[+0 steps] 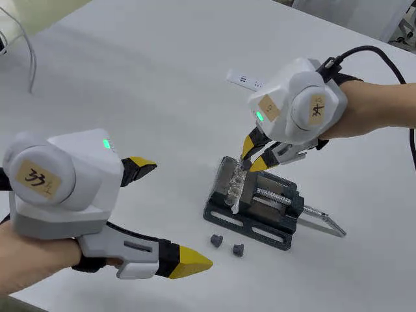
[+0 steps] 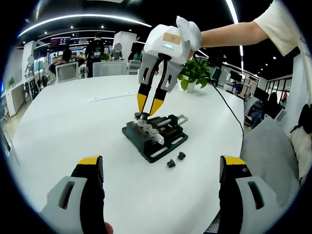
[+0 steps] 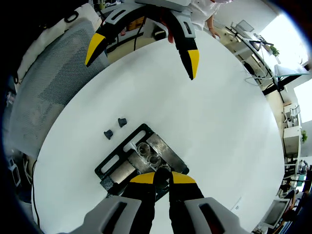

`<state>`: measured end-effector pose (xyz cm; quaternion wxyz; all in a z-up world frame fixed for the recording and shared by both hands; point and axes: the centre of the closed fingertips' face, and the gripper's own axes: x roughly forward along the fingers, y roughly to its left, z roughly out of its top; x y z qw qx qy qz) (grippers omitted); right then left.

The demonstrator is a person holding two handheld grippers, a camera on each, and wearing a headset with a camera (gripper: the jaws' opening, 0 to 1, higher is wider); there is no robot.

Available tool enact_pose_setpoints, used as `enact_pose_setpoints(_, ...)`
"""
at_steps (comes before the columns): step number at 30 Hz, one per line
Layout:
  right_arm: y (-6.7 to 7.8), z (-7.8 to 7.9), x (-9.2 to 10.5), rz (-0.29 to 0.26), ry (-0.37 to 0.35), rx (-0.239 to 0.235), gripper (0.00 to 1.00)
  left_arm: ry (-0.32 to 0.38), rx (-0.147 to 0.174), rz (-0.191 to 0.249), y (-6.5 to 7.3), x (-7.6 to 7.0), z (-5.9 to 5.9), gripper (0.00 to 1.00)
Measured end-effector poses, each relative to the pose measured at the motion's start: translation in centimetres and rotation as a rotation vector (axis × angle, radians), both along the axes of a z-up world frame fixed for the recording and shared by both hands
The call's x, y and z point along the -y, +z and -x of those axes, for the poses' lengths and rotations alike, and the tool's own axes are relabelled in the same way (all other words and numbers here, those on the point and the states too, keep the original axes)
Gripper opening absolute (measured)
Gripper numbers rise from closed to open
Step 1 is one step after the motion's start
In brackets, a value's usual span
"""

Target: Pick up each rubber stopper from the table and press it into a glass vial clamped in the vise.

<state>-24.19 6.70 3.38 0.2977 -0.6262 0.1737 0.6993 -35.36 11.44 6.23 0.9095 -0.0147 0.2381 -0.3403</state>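
A black vise (image 1: 273, 218) stands on the white table and clamps a row of clear glass vials (image 1: 235, 188). My right gripper (image 1: 253, 161) hangs just above the far end of that row, shut on a dark rubber stopper (image 3: 162, 174) over the vials (image 3: 148, 153). Two loose stoppers (image 1: 216, 240) (image 1: 238, 249) lie on the table in front of the vise. My left gripper (image 1: 170, 214) is held open at the near left, apart from the vise, nothing between its fingers. From the left gripper view, the right gripper (image 2: 148, 106) stands over the vise (image 2: 168, 141), and the stoppers (image 2: 170, 164) lie nearer.
The vise handle (image 1: 325, 221) sticks out to the right. A small white device (image 1: 246, 80) lies behind the right gripper, whose black cable (image 1: 390, 65) trails off right. The table's near edge (image 1: 39, 302) runs under my left hand. A mesh chair (image 3: 53, 83) stands beside the table.
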Motion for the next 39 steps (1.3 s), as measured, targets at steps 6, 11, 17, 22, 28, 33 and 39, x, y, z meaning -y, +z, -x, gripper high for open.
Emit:
enact_pose_setpoints(6, -0.5, -0.2, 0.1, 0.023, -0.008, 0.004, 0.04, 0.013, -0.010, 0.020, -0.3, -0.2, 0.1, 0.99)
enact_pose_setpoints(11, -0.7, -0.3, 0.1, 0.033, -0.023, 0.000, 0.04, 0.015, -0.016, 0.034, -0.6, -0.1, 0.3, 0.99)
enact_pose_setpoints(17, -0.8, -0.4, 0.2, 0.046, -0.034, 0.004, 0.04, 0.016, -0.017, 0.045, -0.7, 0.1, 0.3, 0.99)
enact_pose_setpoints(22, -0.9, -0.5, 0.1, 0.067, -0.031, 0.003, 0.04, 0.017, -0.015, 0.050, -0.7, 0.0, 0.3, 0.99)
enact_pose_setpoints(28, -0.9, -0.5, -0.2, 0.109, -0.072, -0.014, 0.04, 0.023, -0.019, 0.052, -0.8, -0.2, 0.5, 0.99)
enact_pose_setpoints(33, -1.1, -0.6, -0.1, 0.107, -0.178, -0.054, 0.04, 0.029, -0.022, 0.053, -0.9, -0.4, 0.5, 0.99)
enact_pose_setpoints(39, -1.1, -0.7, -0.2, 0.102, -0.309, -0.112, 0.03, 0.034, -0.021, 0.062, -0.9, -0.2, 0.6, 0.99)
